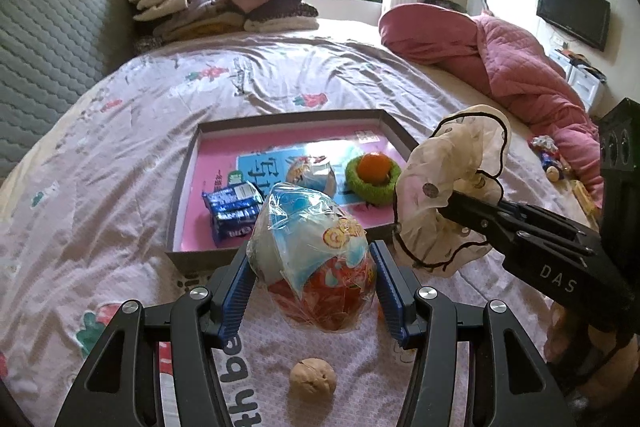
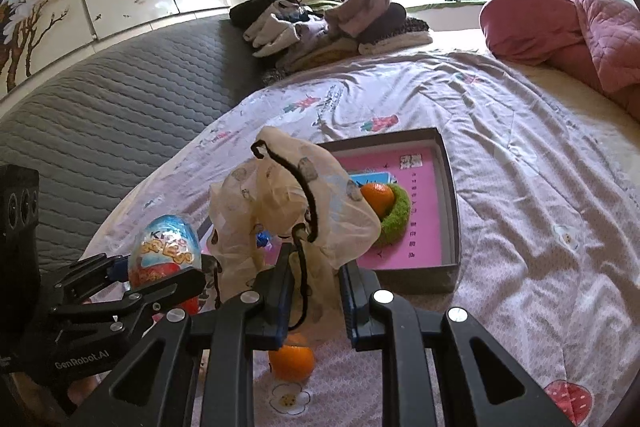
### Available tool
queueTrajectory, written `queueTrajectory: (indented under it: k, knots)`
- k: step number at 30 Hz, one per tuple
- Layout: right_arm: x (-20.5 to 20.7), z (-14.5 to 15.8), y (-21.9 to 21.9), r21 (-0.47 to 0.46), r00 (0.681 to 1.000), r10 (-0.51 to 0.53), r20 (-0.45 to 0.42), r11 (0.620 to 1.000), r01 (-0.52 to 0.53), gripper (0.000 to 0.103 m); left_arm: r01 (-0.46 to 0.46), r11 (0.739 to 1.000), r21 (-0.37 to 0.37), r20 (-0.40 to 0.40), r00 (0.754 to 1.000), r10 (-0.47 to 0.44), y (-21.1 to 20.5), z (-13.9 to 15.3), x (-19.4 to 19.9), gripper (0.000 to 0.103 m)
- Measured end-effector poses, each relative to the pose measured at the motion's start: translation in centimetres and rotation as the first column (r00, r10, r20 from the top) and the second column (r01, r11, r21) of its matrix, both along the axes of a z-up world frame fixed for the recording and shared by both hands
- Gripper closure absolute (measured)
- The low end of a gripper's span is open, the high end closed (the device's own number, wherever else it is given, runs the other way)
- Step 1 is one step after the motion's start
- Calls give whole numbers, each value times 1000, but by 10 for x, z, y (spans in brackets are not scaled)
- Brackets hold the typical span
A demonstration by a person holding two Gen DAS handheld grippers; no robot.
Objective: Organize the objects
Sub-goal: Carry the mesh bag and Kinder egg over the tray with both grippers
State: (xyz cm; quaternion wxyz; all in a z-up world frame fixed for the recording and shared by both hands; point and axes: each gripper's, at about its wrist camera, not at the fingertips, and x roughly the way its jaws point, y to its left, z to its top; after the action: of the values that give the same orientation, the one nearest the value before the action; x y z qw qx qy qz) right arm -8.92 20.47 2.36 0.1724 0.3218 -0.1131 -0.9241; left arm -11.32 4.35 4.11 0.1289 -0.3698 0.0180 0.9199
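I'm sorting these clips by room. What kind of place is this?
Most likely a home bedroom: a bed with a floral sheet, a pink quilt bunched on it, folded clothes piled near the window, and a wall-mounted TV.

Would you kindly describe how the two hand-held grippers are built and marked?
Both are matte black linkage frames with silver rivets and ribbed blue finger pads. The left hand-held gripper reads "GenRobot.AI" in the right wrist view; the right hand-held gripper shows "DAS" lettering. No sleeves are visible.
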Motion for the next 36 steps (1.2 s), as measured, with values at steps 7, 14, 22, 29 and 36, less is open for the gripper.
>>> queueTrajectory:
  k: [7, 14, 22, 29, 36]
  knots:
    - [8, 9, -3, 8, 999, 9, -51, 1000, -9, 81, -18, 1000, -23, -56, 998, 17, -1, 10, 6, 45]
    - [14, 19, -2, 19, 995, -4, -104, 1000, 6, 81, -27, 999, -27, -97, 995, 25, -4, 18, 9, 45]
    - [18, 34, -3, 43, 985, -17, -171, 999, 25, 81, -34, 999, -22, -123, 992, 31, -8, 25, 10, 45]
    - [20, 47, -5, 72, 976, -23, -215, 997, 39, 81, -28, 999, -26, -156, 987, 23, -8, 34, 7, 45]
    - [16, 59, -3, 82, 970, -30, -242, 995, 52, 81, -55, 997, -51, -168, 985, 45, -23, 41, -3, 45]
